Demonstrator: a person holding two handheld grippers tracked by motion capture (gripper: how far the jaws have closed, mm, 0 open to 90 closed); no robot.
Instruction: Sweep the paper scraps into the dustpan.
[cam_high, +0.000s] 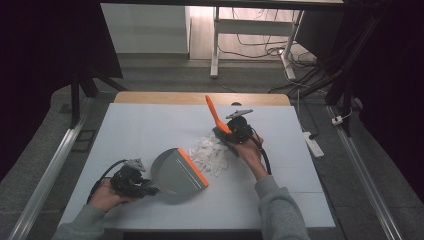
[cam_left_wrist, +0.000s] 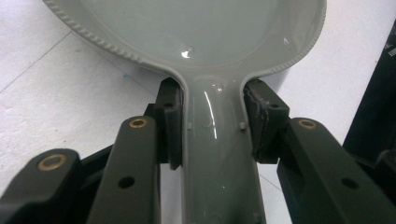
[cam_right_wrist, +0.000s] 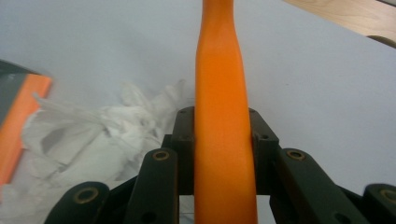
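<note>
Clearly mid-sweep: brush and pan both in hand, shreds not yet in the pan. Left gripper pinching the grey dustpan by its handle, pads pressed against both sides of the neck just behind the bowl, as seen in the left gripper view. Right gripper clamped on the orange brush handle, handle running straight up between the jaws and squeezed from both sides; in the high view the handle rising up and away from the hand. Brush head itself hidden behind the gripper, so contact with the shreds not possible to confirm.

Pile of white paper shreds lying on the white table just beyond the dustpan's orange lip, nearest scraps touching or all but touching that lip, farther scraps reaching toward the right gripper. Dustpan flat on the table, mouth turned toward the pile.

Judged next: drag the brush through the pile toward the lip, low and steady, while holding the dustpan still and pressed down so that scraps ride over the edge rather than slip beneath. Likely more than one stroke needed, given the pile's spread; light paper apt to scatter under a fast flick.
</note>
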